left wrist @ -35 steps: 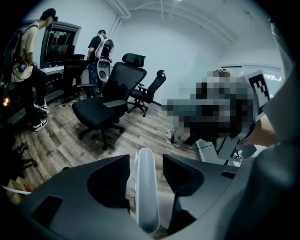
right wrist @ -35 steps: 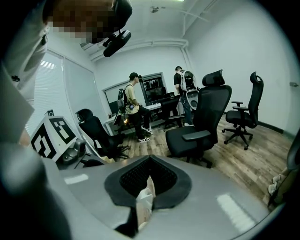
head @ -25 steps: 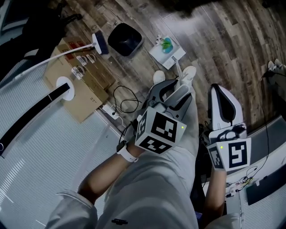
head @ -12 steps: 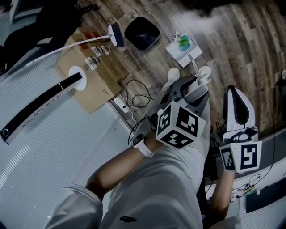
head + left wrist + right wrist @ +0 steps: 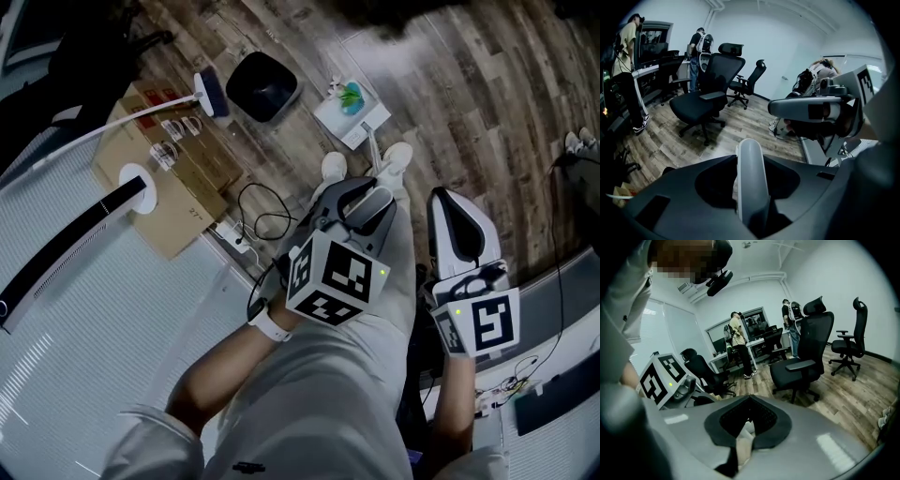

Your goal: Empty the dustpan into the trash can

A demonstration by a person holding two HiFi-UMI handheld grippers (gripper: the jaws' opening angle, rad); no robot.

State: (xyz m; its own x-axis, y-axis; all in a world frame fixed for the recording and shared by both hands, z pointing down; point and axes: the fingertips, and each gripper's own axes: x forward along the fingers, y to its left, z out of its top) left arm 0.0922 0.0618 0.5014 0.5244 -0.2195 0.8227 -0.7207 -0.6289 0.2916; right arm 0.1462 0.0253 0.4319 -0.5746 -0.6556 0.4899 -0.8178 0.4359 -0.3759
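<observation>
Floor [image 5: 487, 84] (wood planks), trash can [image 5: 262, 84], office chairs [image 5: 701, 96]

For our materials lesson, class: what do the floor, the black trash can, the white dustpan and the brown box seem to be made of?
Floor: wood or wood-look laminate, matte, with plank seams and grain. Trash can: probably plastic, black with a slight sheen, rounded moulded corners. Dustpan: likely plastic, smooth white. Box: cardboard, dull brown, flat folded flaps.
</observation>
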